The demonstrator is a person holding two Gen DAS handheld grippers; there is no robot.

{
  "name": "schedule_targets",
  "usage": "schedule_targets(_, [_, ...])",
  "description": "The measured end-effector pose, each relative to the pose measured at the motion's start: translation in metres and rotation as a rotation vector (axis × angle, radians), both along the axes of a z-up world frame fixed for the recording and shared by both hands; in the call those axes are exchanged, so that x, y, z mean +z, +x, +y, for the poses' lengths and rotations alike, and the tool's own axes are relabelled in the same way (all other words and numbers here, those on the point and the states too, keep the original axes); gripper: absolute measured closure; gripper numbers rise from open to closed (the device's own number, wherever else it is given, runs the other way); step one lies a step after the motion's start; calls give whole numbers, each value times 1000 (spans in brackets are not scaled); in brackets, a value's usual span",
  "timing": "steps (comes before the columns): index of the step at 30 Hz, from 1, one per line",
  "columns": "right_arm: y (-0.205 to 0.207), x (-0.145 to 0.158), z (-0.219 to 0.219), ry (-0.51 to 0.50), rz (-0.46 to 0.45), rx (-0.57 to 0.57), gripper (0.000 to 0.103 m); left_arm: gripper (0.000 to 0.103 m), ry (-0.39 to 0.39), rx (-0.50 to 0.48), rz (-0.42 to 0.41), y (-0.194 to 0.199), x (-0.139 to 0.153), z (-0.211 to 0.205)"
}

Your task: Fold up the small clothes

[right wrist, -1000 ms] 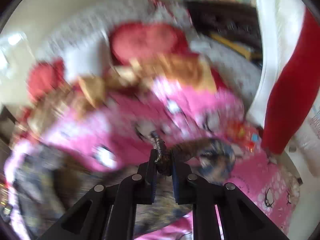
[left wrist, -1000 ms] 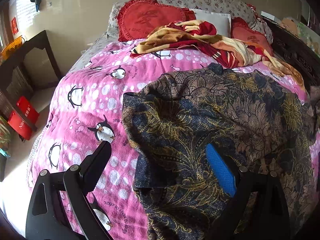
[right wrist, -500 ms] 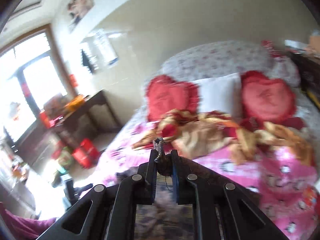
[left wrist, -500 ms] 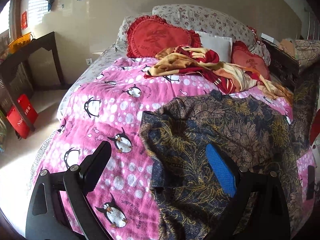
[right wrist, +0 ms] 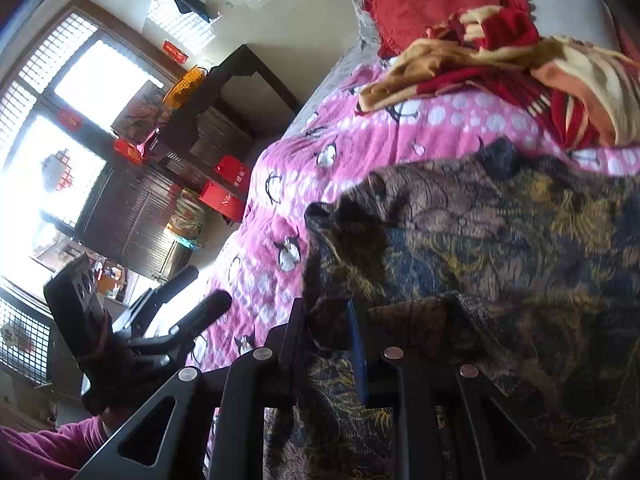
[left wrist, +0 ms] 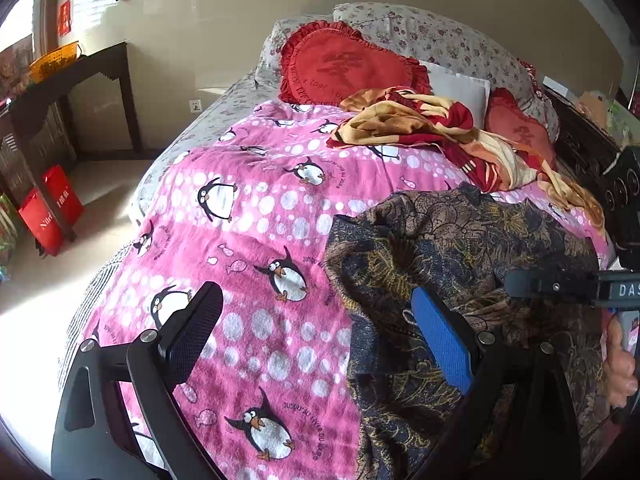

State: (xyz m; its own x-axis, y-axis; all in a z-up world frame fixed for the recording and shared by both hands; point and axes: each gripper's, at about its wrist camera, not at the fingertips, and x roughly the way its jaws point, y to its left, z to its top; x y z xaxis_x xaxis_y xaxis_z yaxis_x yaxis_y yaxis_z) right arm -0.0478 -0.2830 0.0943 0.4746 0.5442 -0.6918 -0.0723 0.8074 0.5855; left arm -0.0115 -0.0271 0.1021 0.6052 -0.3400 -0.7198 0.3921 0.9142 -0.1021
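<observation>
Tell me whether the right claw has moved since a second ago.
Yes. The right claw swung from the bed's right edge across to the left, over the shirt; the red heart pillow now sits upper right, the window at left.

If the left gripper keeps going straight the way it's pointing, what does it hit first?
Most likely the pink penguin-print blanket on the bed, close beside the edge of the dark floral-patterned shirt. The left gripper is open, nothing between its fingers; exact depth is uncertain.

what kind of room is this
Most likely a home bedroom: a bed with a pink penguin blanket, heart-shaped red cushions against floral pillows, and a dark patterned shirt laid out on it for folding.
</observation>
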Motion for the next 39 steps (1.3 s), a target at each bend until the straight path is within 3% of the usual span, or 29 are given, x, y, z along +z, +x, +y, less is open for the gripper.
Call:
schedule_targets(2, [-18, -3, -16, -10, -13, -35, 64, 7, 4, -21, 12, 4, -4, -10])
schedule_targets(4, [-36, 1, -37, -19, -28, -82, 56, 7, 2, -53, 48, 8, -12, -24])
schedule_targets(9, [-90, 17, -97, -91, -56, -190, 53, 7, -5, -84, 121, 6, -29, -48])
schedule_targets(12, [-128, 17, -126, -107, -50, -258, 53, 7, -70, -135, 163, -1, -31, -50])
schedule_targets(15, [-152, 8, -139, -95, -29, -292, 53, 7, -55, -163, 120, -14, -25, -44])
schedule_targets(21, [-118, -14, -78, -83, -48, -115, 53, 7, 58, -204, 63, -28, -30, -25])
schedule_targets(25, [-54, -36, -18, -235, -23, 4, 55, 7, 39, -205, 77, -25, -33, -18])
schedule_targets(27, [-24, -38, -4, -248, -42, 20, 55, 7, 20, -197, 83, -23, -33, -17])
schedule_targets(30, [20, -31, -7, -263, -71, -71, 55, 7, -6, -183, 83, -17, -31, -18])
schedule_targets(32, [34, -19, -25, -204, -66, -138, 55, 7, -21, -178, 76, -13, -28, -19])
schedule_targets(35, [16, 10, -56, -116, -138, -190, 55, 7, -36, -176, 68, -4, -28, -23])
schedule_targets(39, [-37, 33, -94, -231, -166, -266, 53, 7, -46, -196, 77, 4, -34, -38])
